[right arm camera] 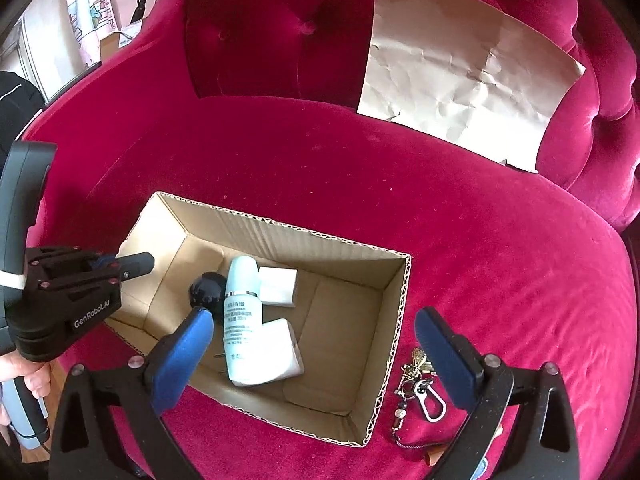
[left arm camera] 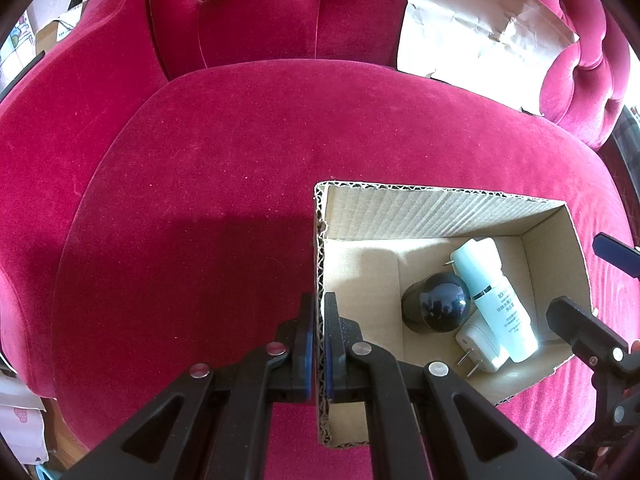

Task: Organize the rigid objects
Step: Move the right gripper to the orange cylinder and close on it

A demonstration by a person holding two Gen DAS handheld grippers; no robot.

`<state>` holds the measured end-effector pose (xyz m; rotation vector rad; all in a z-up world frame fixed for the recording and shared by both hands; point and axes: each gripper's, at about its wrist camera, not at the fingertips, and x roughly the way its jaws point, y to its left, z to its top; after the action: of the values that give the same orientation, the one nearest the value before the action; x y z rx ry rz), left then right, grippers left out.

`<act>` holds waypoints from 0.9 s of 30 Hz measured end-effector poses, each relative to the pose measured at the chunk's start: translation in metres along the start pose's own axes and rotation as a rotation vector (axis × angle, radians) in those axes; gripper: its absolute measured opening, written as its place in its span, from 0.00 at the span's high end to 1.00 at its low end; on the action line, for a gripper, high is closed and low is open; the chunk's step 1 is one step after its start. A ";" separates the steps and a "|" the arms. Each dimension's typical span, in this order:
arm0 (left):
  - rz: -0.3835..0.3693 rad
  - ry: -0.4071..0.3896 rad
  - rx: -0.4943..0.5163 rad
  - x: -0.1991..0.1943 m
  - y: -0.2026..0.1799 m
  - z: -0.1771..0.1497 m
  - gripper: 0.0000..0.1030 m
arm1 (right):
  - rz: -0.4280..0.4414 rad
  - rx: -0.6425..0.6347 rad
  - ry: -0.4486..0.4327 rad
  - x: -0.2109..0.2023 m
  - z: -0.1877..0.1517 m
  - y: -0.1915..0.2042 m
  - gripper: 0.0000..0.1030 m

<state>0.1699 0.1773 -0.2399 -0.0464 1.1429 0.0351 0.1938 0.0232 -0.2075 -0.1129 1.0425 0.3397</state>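
Left jaws clamp cardboard box (left arm camera: pixel 320 264) wall, bottle (right arm camera: pixel 240 320) flat, cap away

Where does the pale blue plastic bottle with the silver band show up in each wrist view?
Left wrist: pale blue plastic bottle lies lower right, in the open cardboard box, beside the glossy black ball.
Right wrist: bottle lies centre-low, in the box.
Shared landmark: crumpled beige paper on the red sofa.
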 end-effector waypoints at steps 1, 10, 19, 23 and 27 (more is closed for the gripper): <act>0.000 0.000 0.000 0.000 0.000 0.000 0.96 | -0.001 0.001 -0.002 -0.001 0.000 0.001 0.00; 0.000 0.000 0.000 0.000 0.000 0.000 0.96 | -0.035 0.017 -0.036 -0.013 0.000 -0.008 0.00; 0.006 0.000 0.009 0.001 -0.001 0.001 0.96 | -0.085 0.068 -0.061 -0.027 0.001 -0.038 0.00; 0.001 0.000 0.004 0.001 0.000 0.001 0.97 | -0.113 0.091 -0.071 -0.032 0.000 -0.050 0.00; 0.000 -0.001 0.002 0.001 0.000 0.001 0.96 | -0.137 0.123 -0.075 -0.038 -0.003 -0.066 0.00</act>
<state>0.1709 0.1772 -0.2406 -0.0443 1.1414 0.0341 0.1955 -0.0477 -0.1805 -0.0599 0.9734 0.1538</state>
